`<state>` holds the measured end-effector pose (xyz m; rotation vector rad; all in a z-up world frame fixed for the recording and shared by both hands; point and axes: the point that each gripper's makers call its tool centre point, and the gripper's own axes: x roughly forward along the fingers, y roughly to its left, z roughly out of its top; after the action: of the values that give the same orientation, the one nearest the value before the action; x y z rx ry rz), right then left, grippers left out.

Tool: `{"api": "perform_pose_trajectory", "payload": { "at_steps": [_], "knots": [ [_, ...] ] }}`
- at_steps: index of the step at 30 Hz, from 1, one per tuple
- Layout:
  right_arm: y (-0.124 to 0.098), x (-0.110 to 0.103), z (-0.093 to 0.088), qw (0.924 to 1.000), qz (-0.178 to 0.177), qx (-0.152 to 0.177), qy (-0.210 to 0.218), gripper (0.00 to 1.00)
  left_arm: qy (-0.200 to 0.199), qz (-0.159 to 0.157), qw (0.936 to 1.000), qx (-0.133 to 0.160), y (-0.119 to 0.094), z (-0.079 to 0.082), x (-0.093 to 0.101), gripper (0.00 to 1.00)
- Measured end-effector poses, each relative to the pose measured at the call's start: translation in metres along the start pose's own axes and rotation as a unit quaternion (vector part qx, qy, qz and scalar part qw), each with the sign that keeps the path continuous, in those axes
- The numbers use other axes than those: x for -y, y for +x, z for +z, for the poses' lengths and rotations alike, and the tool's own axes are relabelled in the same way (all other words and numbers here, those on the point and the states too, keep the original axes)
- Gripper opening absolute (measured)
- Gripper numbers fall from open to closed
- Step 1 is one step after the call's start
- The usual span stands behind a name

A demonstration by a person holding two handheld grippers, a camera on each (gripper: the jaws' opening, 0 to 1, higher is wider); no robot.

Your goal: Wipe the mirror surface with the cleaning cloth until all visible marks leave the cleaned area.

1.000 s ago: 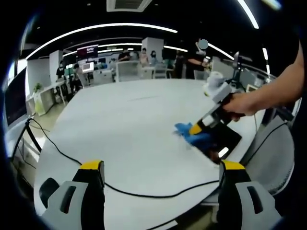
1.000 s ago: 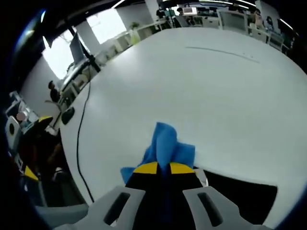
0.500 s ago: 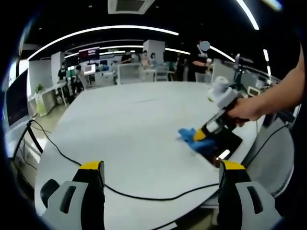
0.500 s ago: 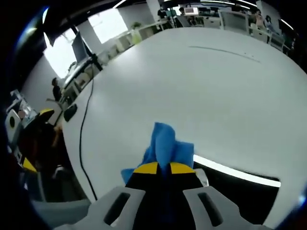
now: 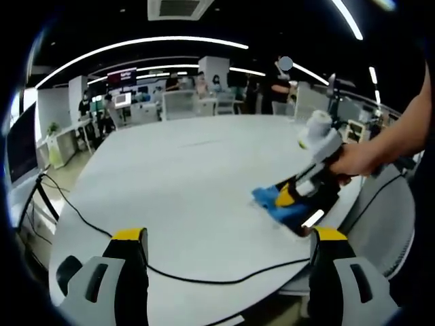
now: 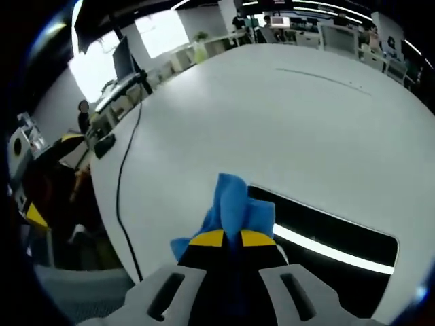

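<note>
One wiping stroke is in hand. The right gripper (image 6: 231,239) has its fingers pinched tight on the blue cloth (image 6: 234,207) and presses it on the near end of the mirror (image 6: 326,238). To do this step well, in my judgement: keep the cloth flat on the glass, not bunched at the finger ends; run overlapping passes along the full length; keep the hard finger tips off the surface; hold pressure light enough that the mirror does not slide toward the table (image 6: 285,129) edge, which lies near.

The mirror is a dark, flat rectangle lying on the white table near its edge, seen from the left gripper view (image 5: 314,209) under the cloth (image 5: 272,204) and right gripper (image 5: 289,197). It reflects a bright ceiling light strip. Marks cannot be made out at this size, so cleanliness is undetermined.

The left gripper (image 5: 224,238) hangs apart, fingers wide and empty, above a black cable (image 5: 204,275).
</note>
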<state>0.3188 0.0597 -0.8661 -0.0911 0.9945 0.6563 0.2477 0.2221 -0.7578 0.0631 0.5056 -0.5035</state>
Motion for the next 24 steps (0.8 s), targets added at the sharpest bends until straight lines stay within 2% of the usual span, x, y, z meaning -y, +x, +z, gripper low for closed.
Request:
{"api": "perform_pose_trajectory", "payload": {
  "at_steps": [4,8,12,21,24],
  "knots": [
    [-0.002,-0.003,-0.003,0.9999,0.005,-0.006,0.01,0.02,0.004,0.0,1.0,0.0,-0.005,0.0,0.003,1.0],
    [-0.001,-0.002,-0.004,0.9999,0.009,0.008,-0.012,0.02,0.006,0.001,1.0,-0.005,-0.009,-0.007,0.004,1.0],
    [0.0,-0.001,-0.004,0.9997,0.011,0.018,-0.011,0.01,0.008,0.003,0.9999,-0.011,-0.011,-0.011,0.005,1.0],
    [-0.005,0.007,-0.006,0.9994,0.014,0.017,-0.025,0.01,0.013,0.008,0.9998,-0.009,-0.008,-0.008,0.01,1.0],
    [-0.009,0.014,-0.009,0.9998,0.01,0.015,-0.006,0.01,0.012,0.005,0.9999,-0.006,-0.005,-0.005,0.013,1.0]
  ]
}}
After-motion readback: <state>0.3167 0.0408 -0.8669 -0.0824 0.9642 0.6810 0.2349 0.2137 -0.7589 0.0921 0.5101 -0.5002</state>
